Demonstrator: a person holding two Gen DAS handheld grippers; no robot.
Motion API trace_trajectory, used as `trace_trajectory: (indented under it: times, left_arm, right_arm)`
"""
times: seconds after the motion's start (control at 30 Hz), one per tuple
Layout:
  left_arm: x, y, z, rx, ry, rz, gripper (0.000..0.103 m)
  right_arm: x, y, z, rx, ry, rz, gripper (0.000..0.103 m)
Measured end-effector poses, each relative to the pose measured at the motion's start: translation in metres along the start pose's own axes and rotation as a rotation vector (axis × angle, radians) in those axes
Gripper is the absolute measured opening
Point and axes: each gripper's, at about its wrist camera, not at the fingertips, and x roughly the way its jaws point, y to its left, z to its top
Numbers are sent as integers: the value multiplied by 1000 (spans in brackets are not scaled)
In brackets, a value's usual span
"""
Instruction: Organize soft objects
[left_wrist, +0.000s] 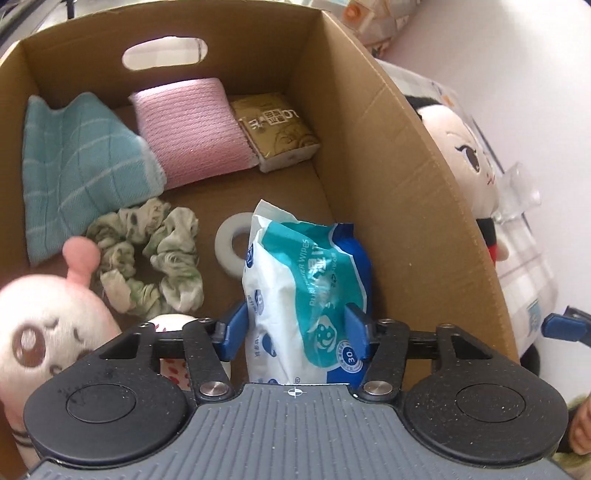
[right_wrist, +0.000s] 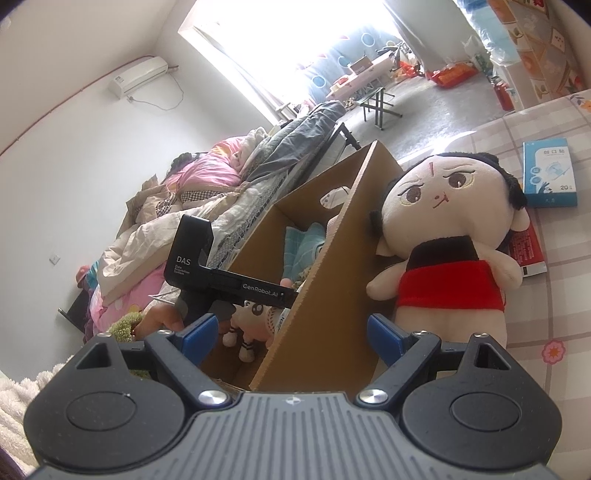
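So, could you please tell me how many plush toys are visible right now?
2. A pink-and-white plush lies inside the cardboard box at its near-left corner. A dark-haired doll in red leans against the box's outer wall. Others may be hidden behind the box walls.

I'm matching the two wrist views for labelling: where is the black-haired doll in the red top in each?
Left wrist view: the doll is at the right edge, outside the cardboard box, behind its right wall.
Right wrist view: right of centre, upright against the box's outer wall, on the checked cloth.
Shared landmark: the cardboard box with its cut-out handle hole.
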Motion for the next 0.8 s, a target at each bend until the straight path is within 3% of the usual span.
trace_trajectory:
  times: [0.23, 0.43, 0.6, 0.8]
  left_arm:
    - [-20, -17, -4, 27, -96, 116, 37]
    - [-33, -16, 13, 25, -175, 271, 33]
    - [-38, -29, 29, 27, -183, 257, 31]
    - [-18, -58, 37, 81, -167, 333, 30]
  right_arm:
    - [-1, 0, -1, 0, -4, -13, 90]
    - [-7, -2, -2, 6, -22, -11, 90]
    - [-14, -5, -6, 11, -34, -12, 90]
    - [-17, -11, -7, 37, -42, -9, 90]
